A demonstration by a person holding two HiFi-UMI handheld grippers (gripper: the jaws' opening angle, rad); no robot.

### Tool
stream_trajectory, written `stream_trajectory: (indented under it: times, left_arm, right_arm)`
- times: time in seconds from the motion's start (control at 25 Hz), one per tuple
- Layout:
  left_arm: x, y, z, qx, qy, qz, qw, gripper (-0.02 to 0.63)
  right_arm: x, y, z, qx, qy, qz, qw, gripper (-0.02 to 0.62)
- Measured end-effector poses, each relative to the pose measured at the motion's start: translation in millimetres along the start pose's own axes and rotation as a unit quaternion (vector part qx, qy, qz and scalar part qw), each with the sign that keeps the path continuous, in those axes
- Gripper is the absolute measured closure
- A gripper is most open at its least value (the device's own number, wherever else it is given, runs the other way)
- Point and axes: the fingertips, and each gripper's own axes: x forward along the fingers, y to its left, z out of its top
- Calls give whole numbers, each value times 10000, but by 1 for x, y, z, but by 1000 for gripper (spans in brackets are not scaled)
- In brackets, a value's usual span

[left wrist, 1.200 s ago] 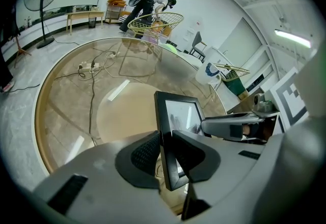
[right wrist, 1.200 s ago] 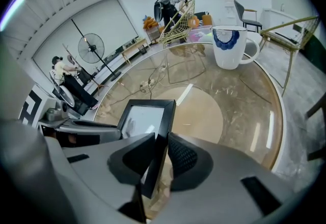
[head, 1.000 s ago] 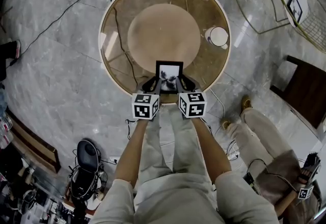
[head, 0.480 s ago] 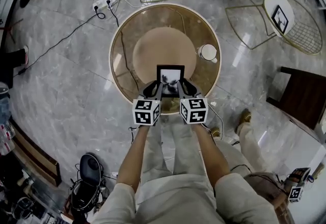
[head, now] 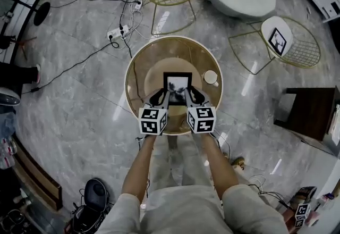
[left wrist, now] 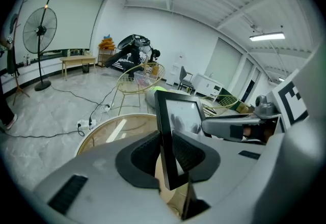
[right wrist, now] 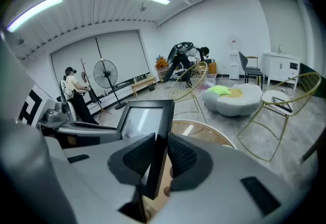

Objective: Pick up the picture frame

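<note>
The black picture frame (head: 177, 85) is held upright above the round table (head: 137, 70), inward of its near edge. The left gripper (head: 161, 97) is closed on its left rail and the right gripper (head: 193, 95) on its right. It looks light and rigid but glazed, so gripping the rails rather than the face seems wise.

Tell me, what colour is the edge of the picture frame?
Black. The picture frame shows it best in the right gripper view.
</note>
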Motion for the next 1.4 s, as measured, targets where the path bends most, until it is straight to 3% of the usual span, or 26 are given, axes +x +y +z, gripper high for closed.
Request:
stream_trajectory:
  times: [0.4,0.76,1.08,1.4]
  left_arm:
    - [-45,-18,112,489,-721,-51,9962,531]
    - [-81,-42,227,959,-1543,-44,9833,531]
    - [-124,-66,294,1179,-2030,-17,9721,531]
    - [-155,-79,326,1363,-2375,57,9618,531]
  right_arm:
    - [-45,21,114,-422,-871,-42,9953,517]
    - [-87,29,230,-748,-1745,-82,9818,517]
    - [-134,46,300,-1094,-2253,-96,9681,517]
    - [-163,60,333,-1313,-2601,-59,9566,515]
